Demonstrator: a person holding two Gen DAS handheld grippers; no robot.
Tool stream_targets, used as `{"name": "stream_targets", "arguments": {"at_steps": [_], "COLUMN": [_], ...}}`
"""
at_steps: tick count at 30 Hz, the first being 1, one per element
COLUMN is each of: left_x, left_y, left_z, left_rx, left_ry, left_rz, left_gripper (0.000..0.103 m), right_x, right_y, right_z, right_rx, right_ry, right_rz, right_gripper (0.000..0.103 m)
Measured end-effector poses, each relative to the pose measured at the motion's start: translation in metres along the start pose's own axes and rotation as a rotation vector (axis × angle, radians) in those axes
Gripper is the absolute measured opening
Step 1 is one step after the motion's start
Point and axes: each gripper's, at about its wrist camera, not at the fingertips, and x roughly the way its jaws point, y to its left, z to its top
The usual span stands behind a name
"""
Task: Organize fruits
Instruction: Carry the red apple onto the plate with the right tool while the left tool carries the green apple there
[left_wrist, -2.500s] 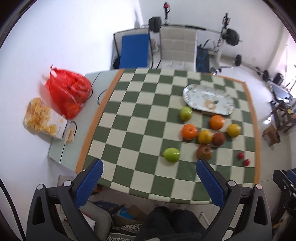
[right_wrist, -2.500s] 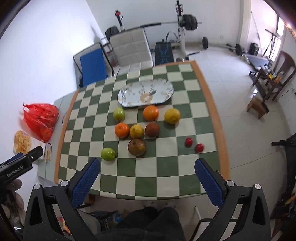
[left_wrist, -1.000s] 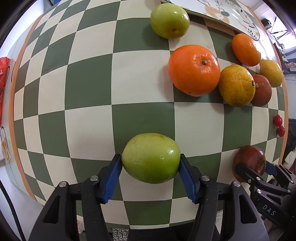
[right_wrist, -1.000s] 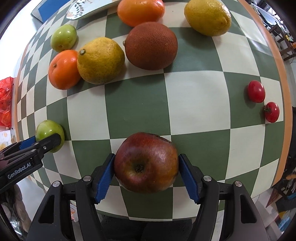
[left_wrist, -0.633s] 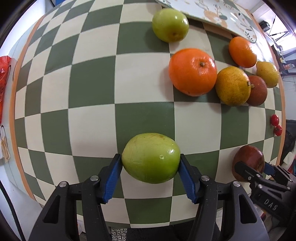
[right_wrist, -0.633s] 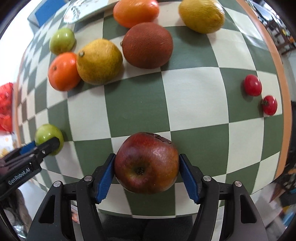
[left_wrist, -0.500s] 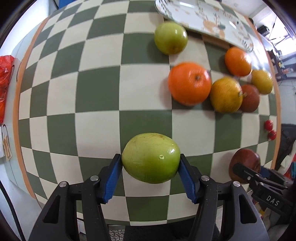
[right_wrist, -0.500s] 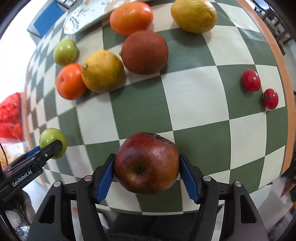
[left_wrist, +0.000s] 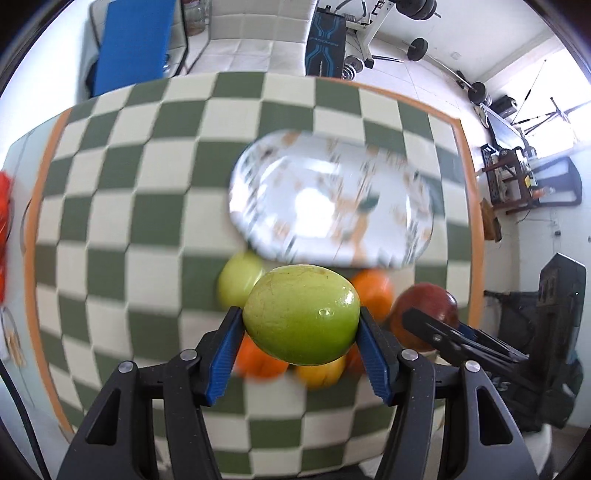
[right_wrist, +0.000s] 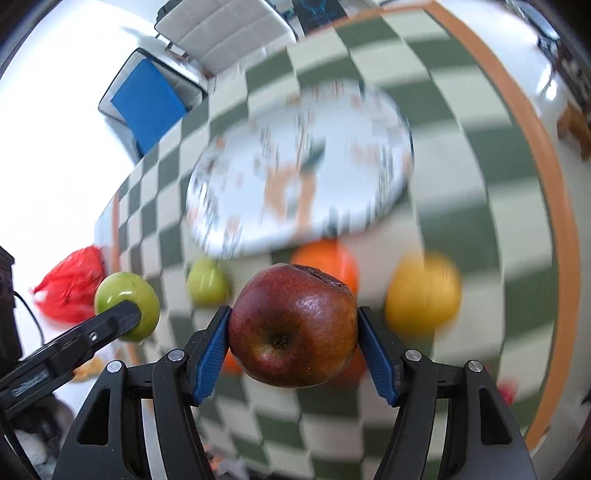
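Only the right wrist view shows the yellow citrus (right_wrist: 423, 288) at 3 o'clock of the held fruit, and the red plastic bag (right_wrist: 68, 291) at 9 o'clock past the tabletop (right_wrist: 480, 192) edge. Only the left wrist view shows weight-training gear (left_wrist: 399, 22) at 12 o'clock on the floor.

The green apple (left_wrist: 301, 314) is smooth, glossy and slightly oval; the red apple (right_wrist: 293, 325) is dark, speckled, with a cracked top. The oval patterned platter (left_wrist: 332, 206) is blurred, lying on the green-and-cream checkered tabletop with an orange border.

The left gripper (left_wrist: 301, 332) has its blue ribbed fingers (left_wrist: 225, 347) clenched on the green apple, lifted above the tabletop, at 6 o'clock of the platter. The right gripper (right_wrist: 293, 339) grasps the red apple likewise, fingers (right_wrist: 375, 350) pressed to both sides.
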Motion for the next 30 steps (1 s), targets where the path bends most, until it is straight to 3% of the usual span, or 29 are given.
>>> {"name": "stream_targets", "arguments": {"at_steps": [6, 10, 18, 22, 23, 25, 30], "left_x": [0.063, 0.093, 0.118, 0.117, 0.112, 0.105, 0.084], "left_y": [-0.007, -0.003, 0.010, 0.012, 0.009, 0.011, 0.006], "left_z": [0.093, 0.127, 0.154, 0.162, 0.157, 0.160, 0.153], "left_rx": [-0.068, -0.111, -0.138, -0.148, -0.147, -0.132, -0.088], "left_ry": [0.121, 0.177, 0.212, 0.199, 0.190, 0.167, 0.084], "left_rz": [-0.042, -0.043, -0.040, -0.047, -0.053, -0.035, 0.039], "left_gripper": [0.058, 0.058, 0.059, 0.060, 0.061, 0.078, 0.082], "right_x": [0.041, 0.065, 0.086, 0.082, 0.080, 0.075, 0.053], "right_y": [0.015, 0.024, 0.028, 0.023, 0.022, 0.020, 0.016], "right_z": [0.113, 0.146, 0.169, 0.174, 0.174, 0.173, 0.158], "right_rx": [-0.104, -0.204, -0.263, -0.229, -0.225, -0.213, -0.185], "right_ry": [0.043, 0.092, 0.161, 0.158, 0.154, 0.151, 0.108], "right_rz": [-0.080, -0.148, -0.184, -0.160, -0.161, -0.164, -0.213], "right_gripper": [0.069, 0.069, 0.071, 0.085, 0.087, 0.089, 0.092]}}
